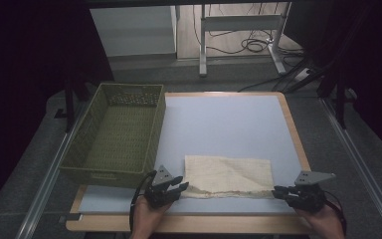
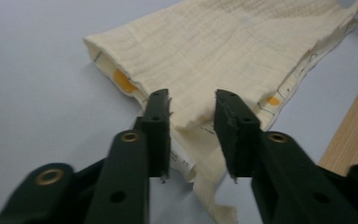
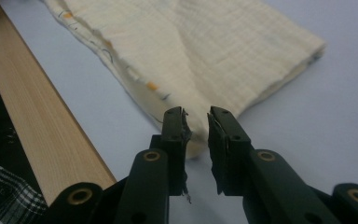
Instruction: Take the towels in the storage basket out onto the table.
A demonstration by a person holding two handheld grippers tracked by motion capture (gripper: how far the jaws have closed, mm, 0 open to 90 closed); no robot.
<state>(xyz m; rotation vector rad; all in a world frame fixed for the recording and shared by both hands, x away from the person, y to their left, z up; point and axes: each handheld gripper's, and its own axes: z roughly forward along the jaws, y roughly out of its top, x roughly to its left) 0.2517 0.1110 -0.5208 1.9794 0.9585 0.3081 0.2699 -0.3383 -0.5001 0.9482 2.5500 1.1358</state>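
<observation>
Releasing the folded cloth [image 1: 229, 175], you hold both the left tongs [image 1: 180, 186] and right tongs [image 1: 277, 191] parted at its near corners; next, carry it toward the basket [image 1: 79, 149] at ten o'clock.

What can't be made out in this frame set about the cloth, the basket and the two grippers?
- Cloth: its underside print; in the left gripper view only orange spots peek out at the folded edge.
- Cloth corner in the right gripper view: the fingers hide whether they touch it.
- Basket: outer far side, hidden by its own walls in the high view.
- Left gripper and right gripper: cable ends cut off by the bottom edge, high view.
</observation>
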